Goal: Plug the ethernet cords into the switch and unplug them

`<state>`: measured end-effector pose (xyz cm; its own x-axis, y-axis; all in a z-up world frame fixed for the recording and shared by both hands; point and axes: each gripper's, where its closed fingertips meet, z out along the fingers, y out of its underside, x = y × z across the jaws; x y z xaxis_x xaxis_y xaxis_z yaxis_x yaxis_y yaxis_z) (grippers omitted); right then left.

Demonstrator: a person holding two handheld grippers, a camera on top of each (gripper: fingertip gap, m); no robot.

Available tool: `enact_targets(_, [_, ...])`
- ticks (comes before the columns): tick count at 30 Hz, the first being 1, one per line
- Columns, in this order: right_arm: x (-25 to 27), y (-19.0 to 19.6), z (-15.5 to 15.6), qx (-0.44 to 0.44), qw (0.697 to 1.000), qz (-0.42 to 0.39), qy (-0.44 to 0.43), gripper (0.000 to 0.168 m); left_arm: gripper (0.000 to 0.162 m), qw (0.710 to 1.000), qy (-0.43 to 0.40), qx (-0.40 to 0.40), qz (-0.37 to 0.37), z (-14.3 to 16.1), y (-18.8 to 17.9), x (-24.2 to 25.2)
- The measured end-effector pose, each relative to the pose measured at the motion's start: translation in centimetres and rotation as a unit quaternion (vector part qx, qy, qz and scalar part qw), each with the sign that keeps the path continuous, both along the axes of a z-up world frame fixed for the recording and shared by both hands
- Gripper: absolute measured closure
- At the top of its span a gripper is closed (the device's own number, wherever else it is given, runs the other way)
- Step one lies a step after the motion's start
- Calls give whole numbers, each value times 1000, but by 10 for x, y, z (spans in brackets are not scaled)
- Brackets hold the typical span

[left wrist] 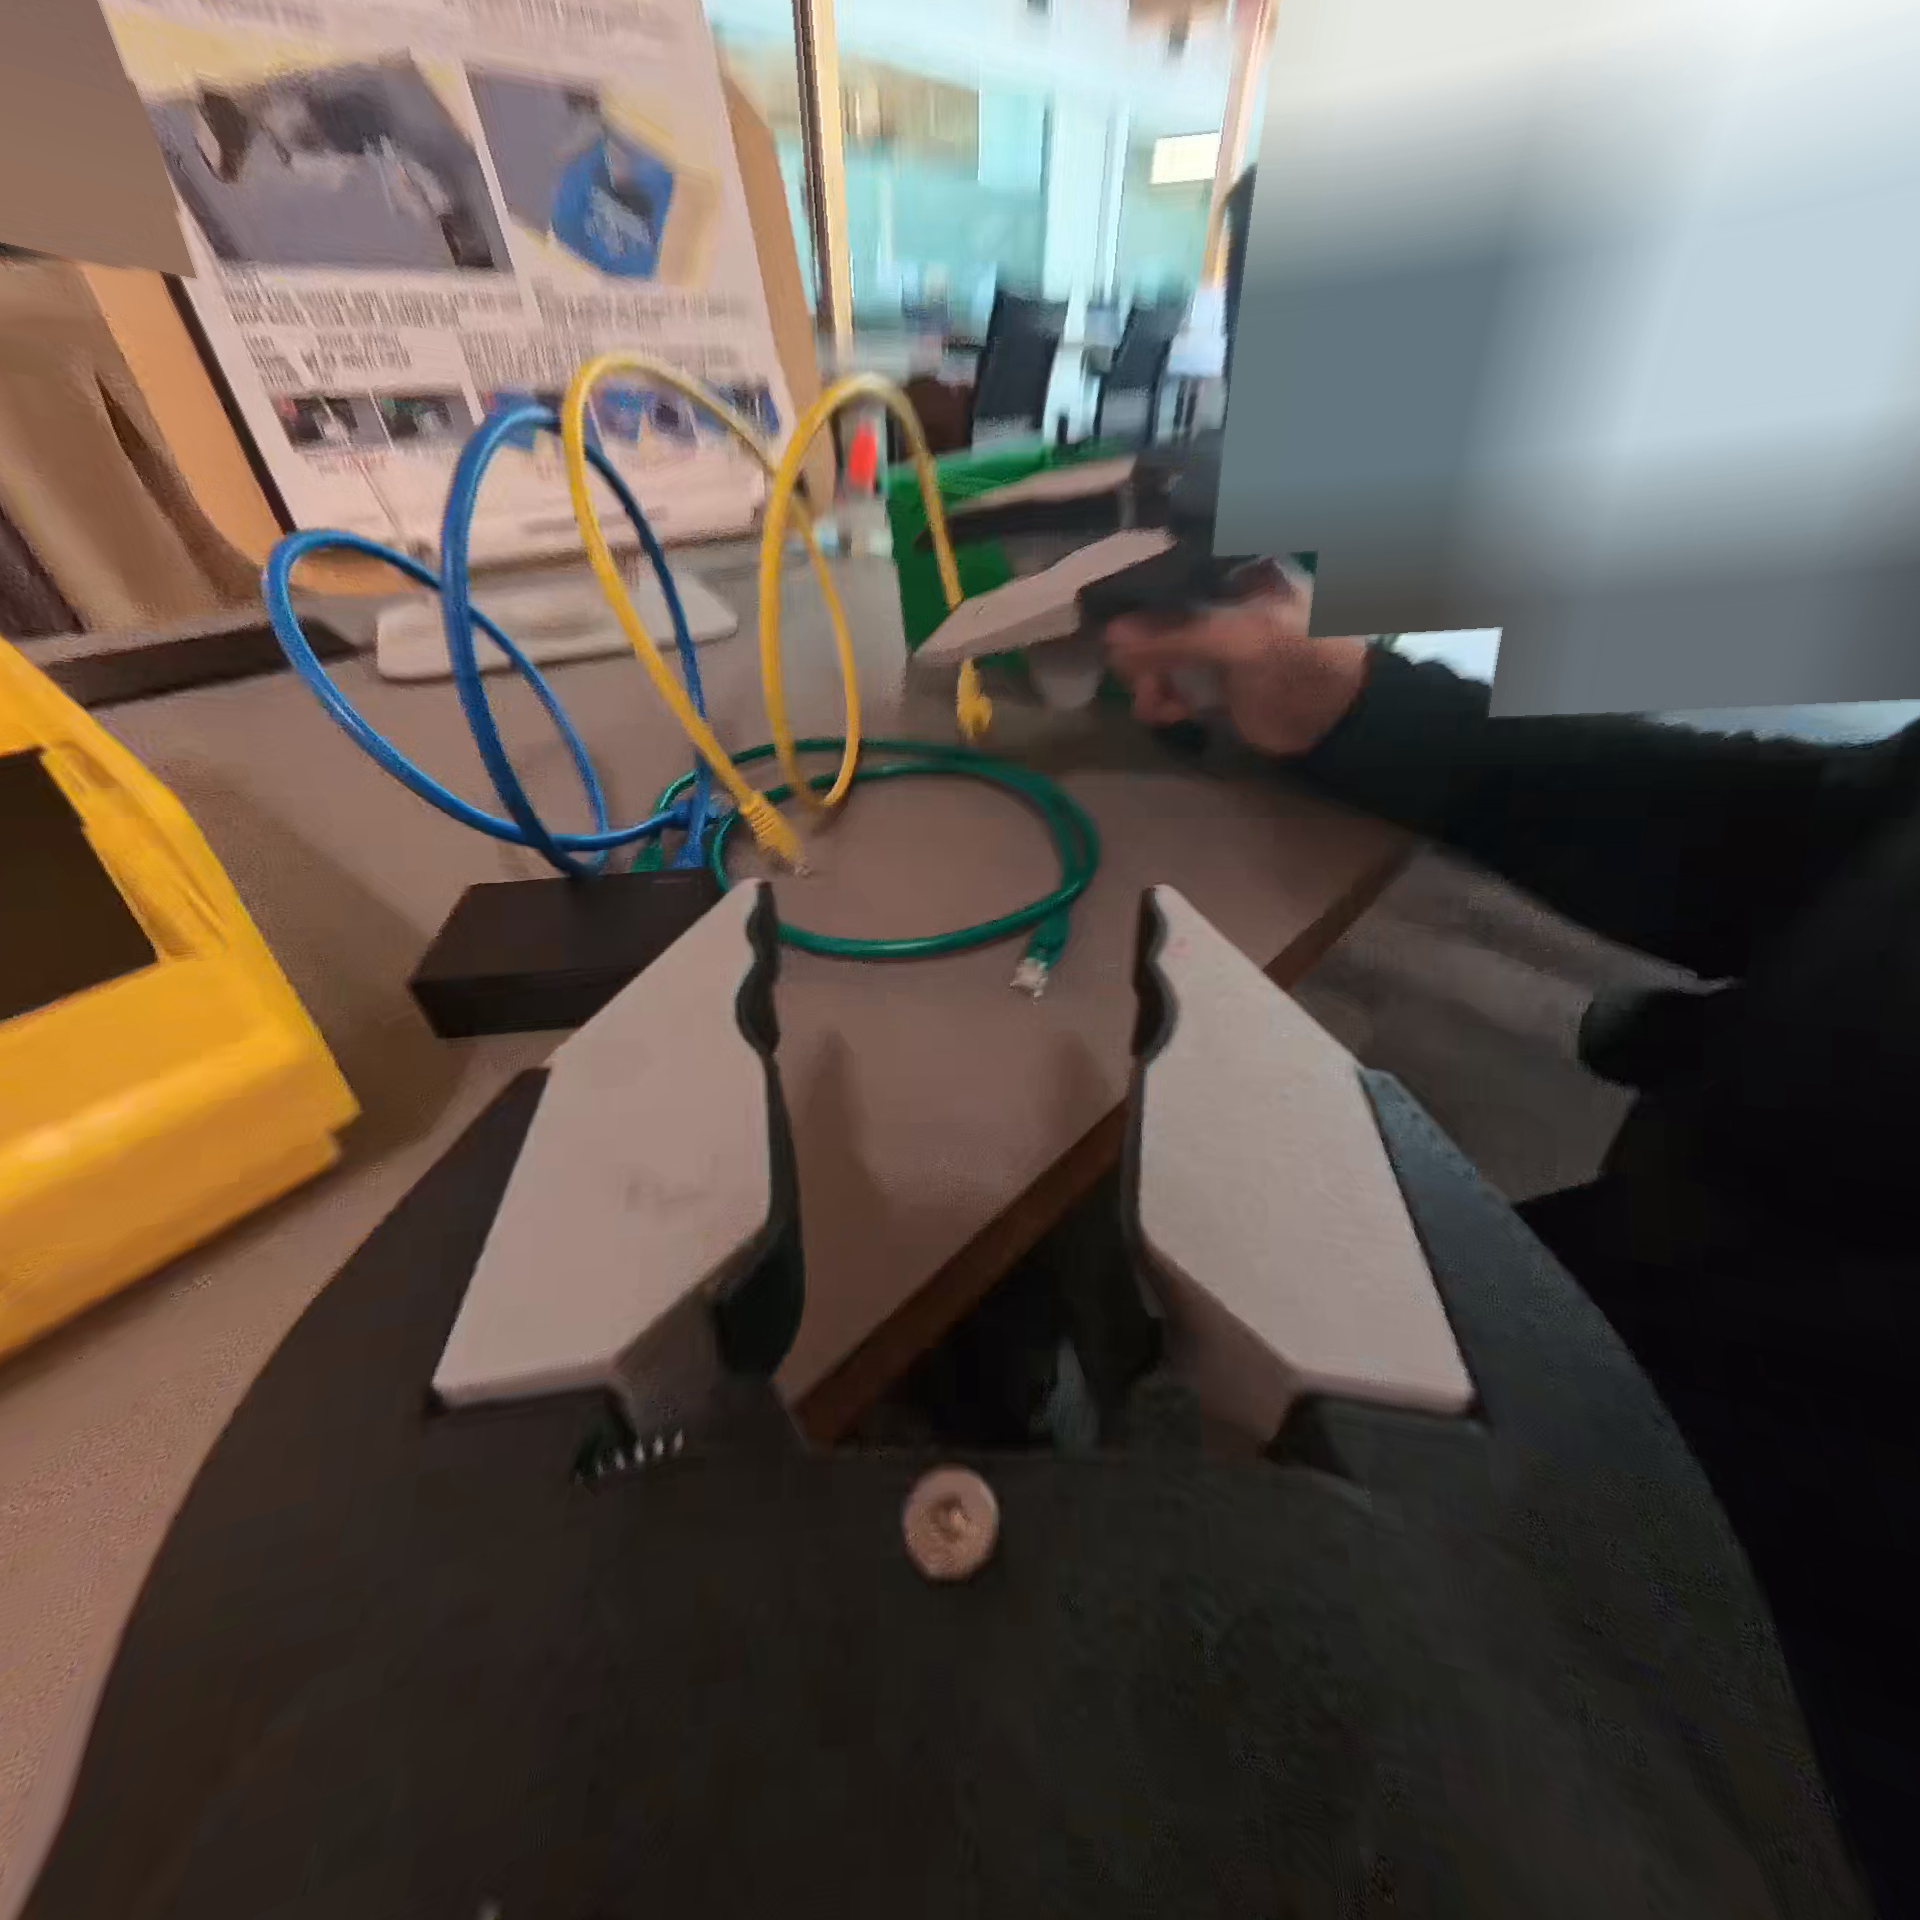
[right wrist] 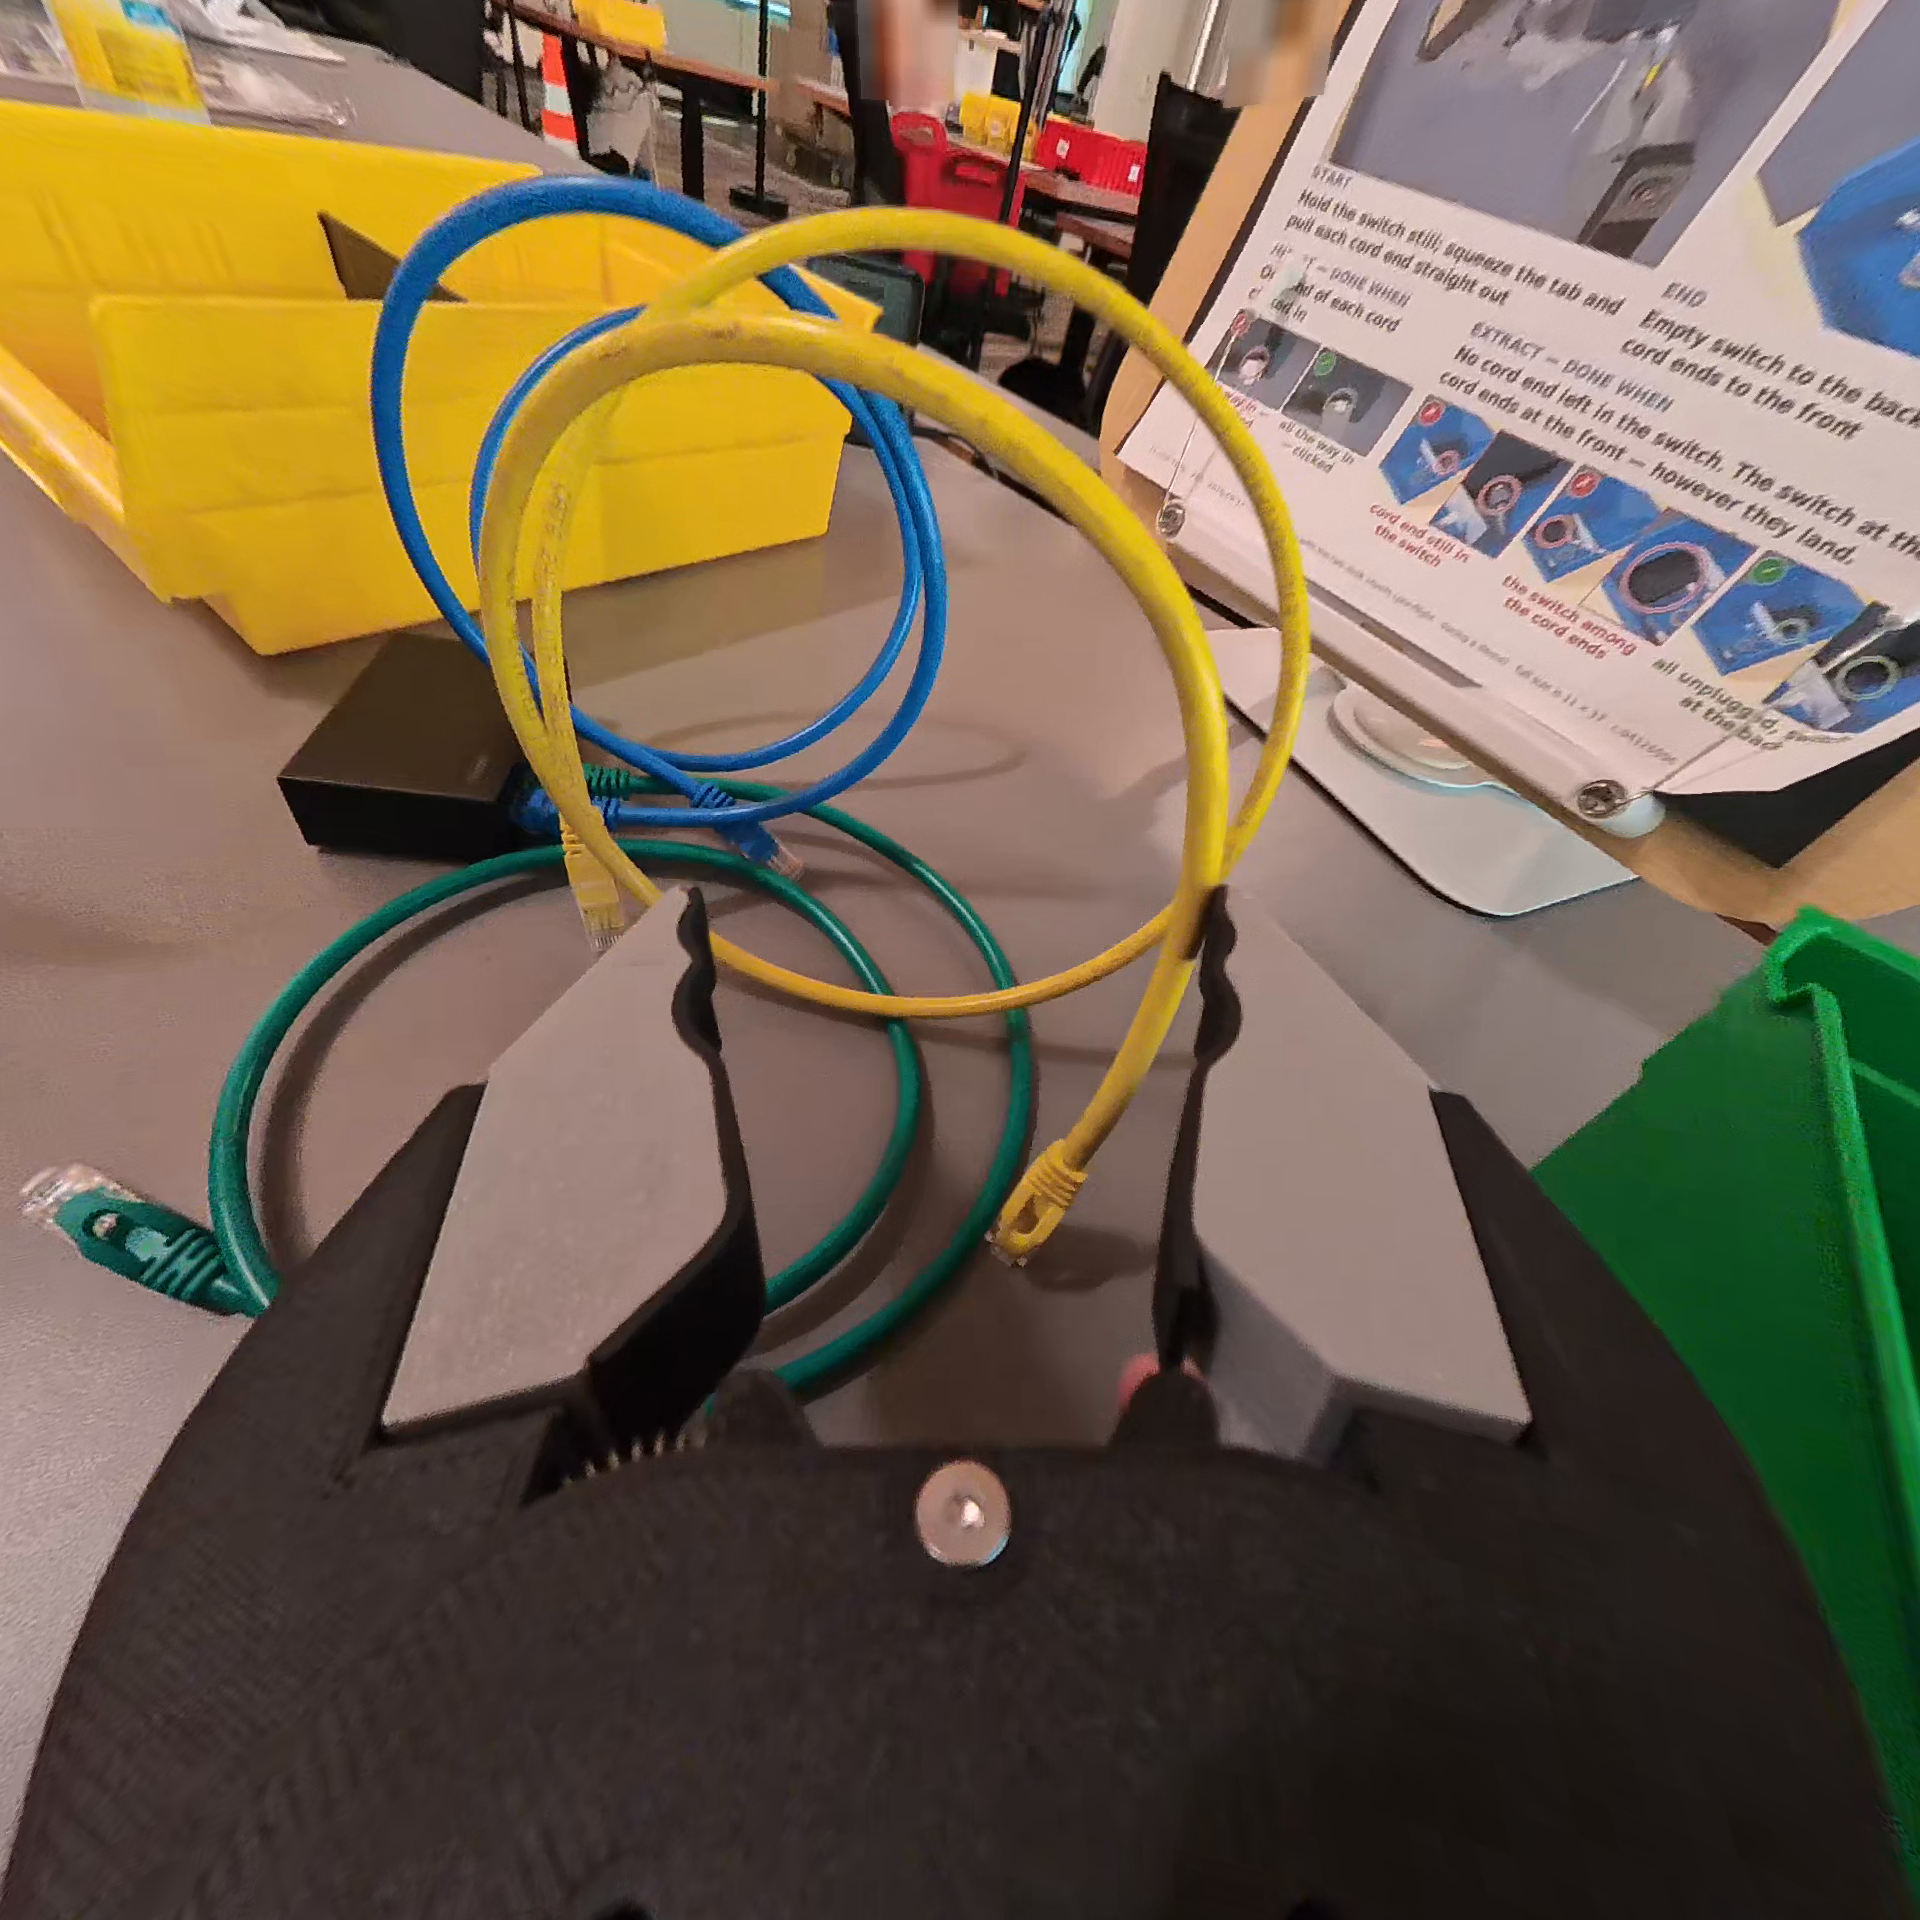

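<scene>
The black switch (left wrist: 551,945) (right wrist: 395,748) lies on the grey table. Blue (right wrist: 665,468), yellow (right wrist: 1039,312) and green (right wrist: 914,1091) cords loop beside it. One blue end (right wrist: 535,805) and one green end (right wrist: 613,779) sit at the switch's ports. A second blue plug (right wrist: 769,852), a yellow plug (right wrist: 592,894) and a green plug (right wrist: 104,1226) (left wrist: 1039,956) lie loose. My right gripper (right wrist: 951,925) is open. The yellow cord leans on its right fingertip (right wrist: 1210,935), with its plug (right wrist: 1039,1205) hanging between the fingers. My left gripper (left wrist: 956,914) is open and empty, just short of the switch.
A yellow bin (left wrist: 125,987) (right wrist: 468,468) stands left of the switch. A green bin (right wrist: 1818,1195) is at the right. An instruction board (right wrist: 1558,416) on a white base (right wrist: 1455,821) stands behind the cords. A hand holds the right gripper (left wrist: 1039,613) in the left wrist view.
</scene>
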<state>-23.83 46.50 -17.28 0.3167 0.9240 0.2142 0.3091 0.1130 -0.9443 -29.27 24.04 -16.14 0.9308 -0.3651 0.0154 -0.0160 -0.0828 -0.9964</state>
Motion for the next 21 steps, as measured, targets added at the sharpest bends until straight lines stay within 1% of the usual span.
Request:
enact_targets(1, [-2,0,-2,-1,1000,0,-4,77,105,999,-23,38,16,-4,-6,0])
enact_targets(2, [-3,0,-5,-2,1000,-1,-8,76,109,996,-42,71,44,-9,-9,-4])
enact_targets(3, [-4,1,-8,-4,1000,-2,-13,75,107,993,-39,91,59,-16,-11,-6])
enact_targets(4, [-5,2,-10,-6,1000,-3,-17,74,106,995,-9,84,54,-26,-11,-4])
enact_targets(5, [-6,2,-11,-7,1000,-3,-18,72,104,996,40,70,42,-36,-10,-2])
enact_targets(6, [-6,3,-11,-6,1000,-4,-18,72,99,993,88,60,44,-44,-8,-4])
enact_targets(7, [-6,4,-11,-4,1000,-6,-17,73,96,990,112,62,57,-48,-6,-10])
enact_targets(8, [-5,6,-11,0,1000,-10,-16,72,102,989,105,75,72,-46,-6,-13])
enact_targets(9, [-3,9,-9,5,1000,-16,-12,72,110,990,87,90,60,-44,-8,-10])
enact_targets(10, [-1,14,-5,11,1000,-25,-3,70,110,992,69,100,40,-44,-11,-4])
enact_targets(11, [1,19,4,15,999,-38,20,66,113,993,43,107,28,-41,-13,-1])
enact_targets(12, [4,23,16,17,997,-52,54,66,117,993,21,112,16,-38,-12,1])
enact_targets(13, [7,26,27,20,994,-60,86,70,116,995,26,101,-1,-41,-10,5])
enact_targets(14, [9,26,32,27,992,-59,104,77,109,996,35,87,-8,-46,-8,7])
enact_targets(15, [11,29,29,38,992,-63,100,87,101,996,38,78,-13,-48,-7,8])
enact_targets(17, [15,37,25,53,991,-85,86,89,104,996,30,74,-27,-50,-13,11])
enact_targets(18, [15,39,26,58,990,-88,90,89,107,997,24,66,-24,-53,-15,9])
enact_targets(19, [13,39,24,58,991,-83,86,88,105,998,22,55,-19,-57,-17,7])
enact_targets(21, [9,38,18,52,994,-75,63,79,102,999,18,31,-5,-68,-21,0])
